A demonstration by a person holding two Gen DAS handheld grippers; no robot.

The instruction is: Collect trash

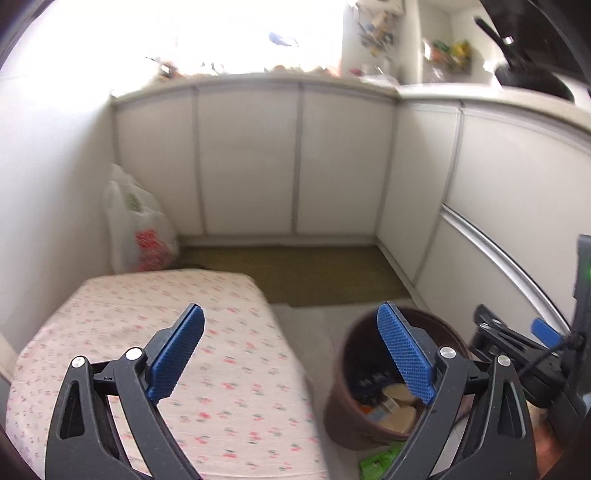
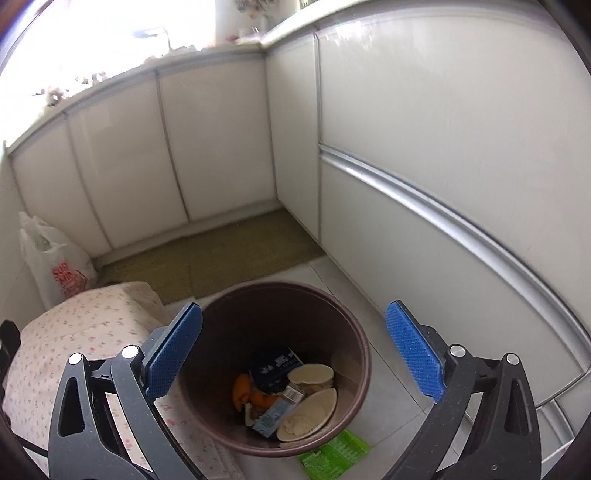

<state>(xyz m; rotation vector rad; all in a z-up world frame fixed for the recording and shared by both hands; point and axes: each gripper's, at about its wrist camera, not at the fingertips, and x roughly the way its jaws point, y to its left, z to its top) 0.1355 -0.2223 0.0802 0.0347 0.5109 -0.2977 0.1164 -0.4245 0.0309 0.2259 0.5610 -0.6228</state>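
While both hand-held grippers (image 1: 291, 325) (image 2: 293, 321) gape empty, the bin (image 2: 354, 325) holds scraps; a green wrapper (image 2: 332, 456) remains on the floor, bottom centre.

Blown-out daylight from the window (image 1: 221, 33); soft motion blur, fisheye-curved edges, dark corner vignetting

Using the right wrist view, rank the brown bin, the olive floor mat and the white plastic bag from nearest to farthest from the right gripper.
From the right gripper:
1. Brown bin, directly below and ahead, holding trash.
2. Olive floor mat, beyond the bin along the cabinets.
3. White plastic bag, in the far left corner.
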